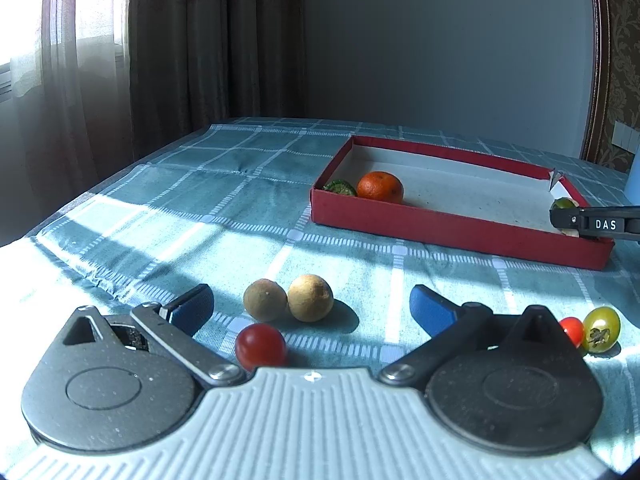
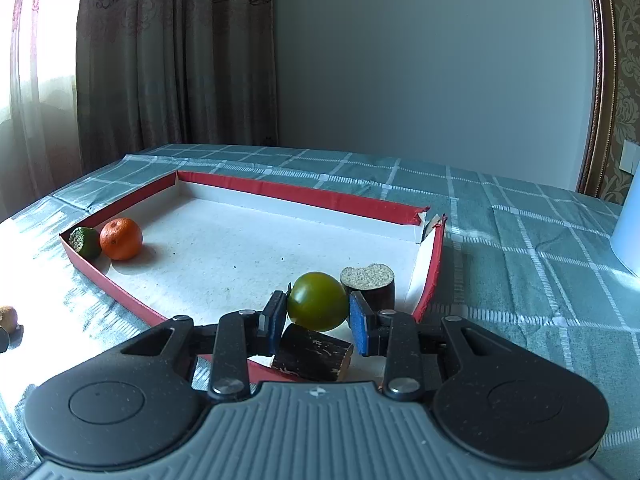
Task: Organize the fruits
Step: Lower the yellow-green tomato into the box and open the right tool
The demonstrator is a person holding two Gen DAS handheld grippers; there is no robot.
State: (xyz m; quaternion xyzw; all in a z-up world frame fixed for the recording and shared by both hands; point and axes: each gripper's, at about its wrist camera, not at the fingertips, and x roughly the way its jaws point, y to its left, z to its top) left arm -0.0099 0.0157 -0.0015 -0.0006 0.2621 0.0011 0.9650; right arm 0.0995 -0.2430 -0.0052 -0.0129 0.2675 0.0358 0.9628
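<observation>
1. Left wrist view: the left hand-held gripper (image 1: 310,304) has its jaws spread wide with nothing between the blue pads. It hangs low over the desk (image 1: 224,184), which has a teal checked cloth on it.
2. Just ahead of those jaws sit two brownish round fruits (image 1: 288,298), touching each other, with a red cherry tomato (image 1: 261,346) right in front of them. Looks like that gripper is parked there to take one of these next, but that's a guess.
3. Off to the right on the cloth are a yellow-green tomato (image 1: 601,328) and a smaller red one (image 1: 573,330) beside it, so plenty is left to sort.
4. The red tray (image 1: 460,236) is clearly the drop-off spot: an orange mandarin (image 1: 380,187) and a green fruit (image 1: 340,188) already sit together in its near-left corner.
5. Only readable writing: "DAS" in white on the black finger of the other gripper, poking in at the right edge.
6. Right wrist view: the right hand-held gripper (image 2: 318,318) is clamped narrow on a green tomato (image 2: 317,301), held over the tray's near-right corner.
7. That corner already has two dark cut cylinder pieces (image 2: 368,286), one standing with its pale cut face up, one lying under the tomato. The tomato is probably about to be set down with them.
8. No labels readable in this view.
</observation>
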